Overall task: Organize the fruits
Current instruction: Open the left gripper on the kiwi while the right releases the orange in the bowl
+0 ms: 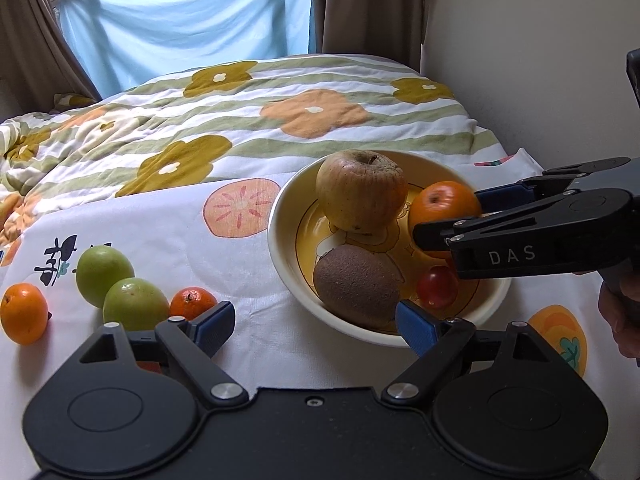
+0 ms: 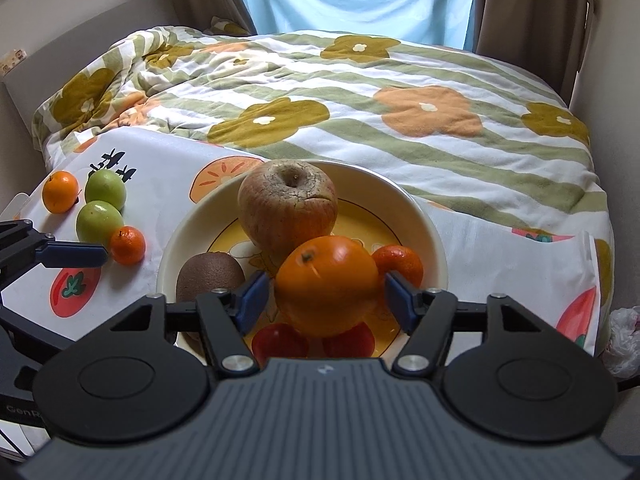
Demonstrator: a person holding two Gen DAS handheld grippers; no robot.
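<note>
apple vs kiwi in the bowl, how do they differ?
The apple is yellowish-red with wrinkled skin; the kiwi is dull brown and fuzzy. The apple is clearly bigger and rounder, the kiwi oval. The apple sits stem dimple up toward the bowl's far side; the kiwi lies on its side. Neither is between any tongs.

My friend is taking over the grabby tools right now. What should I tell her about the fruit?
Left tool: open, empty, by the bowl's near rim.
Right tool: open, straddling the big orange in the bowl, not gripping it.
Also in the bowl: apple, kiwi, small tangerine, red fruits.
Not yet in, on the cloth: two green fruits and two small oranges. They probably go in next.
</note>
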